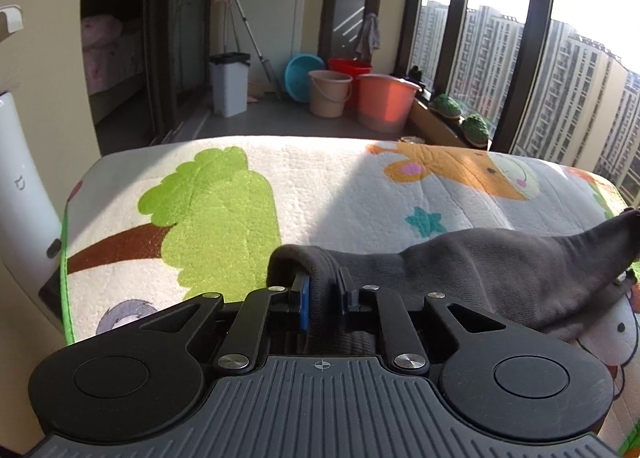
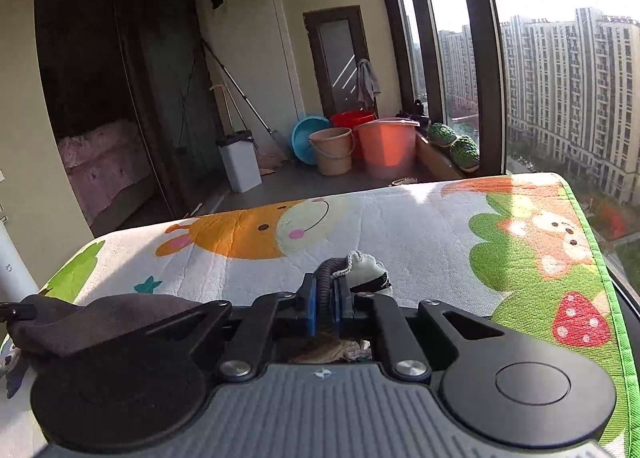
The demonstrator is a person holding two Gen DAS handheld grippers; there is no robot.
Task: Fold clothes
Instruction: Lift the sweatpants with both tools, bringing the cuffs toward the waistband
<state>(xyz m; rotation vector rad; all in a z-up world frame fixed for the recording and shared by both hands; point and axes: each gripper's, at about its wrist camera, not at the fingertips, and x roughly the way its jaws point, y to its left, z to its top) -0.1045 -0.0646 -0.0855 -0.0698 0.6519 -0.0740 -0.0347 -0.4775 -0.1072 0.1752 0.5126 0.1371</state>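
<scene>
Left gripper (image 1: pixel 320 290), a black two-finger tool with blue pads, points downward at a slant, its jaws closed tight on a fold of dark grey garment (image 1: pixel 500 274). Right gripper (image 2: pixel 329 294), the same build, also angles downward, its 2 jaws clamped on the cloth's ribbed edge.
</scene>
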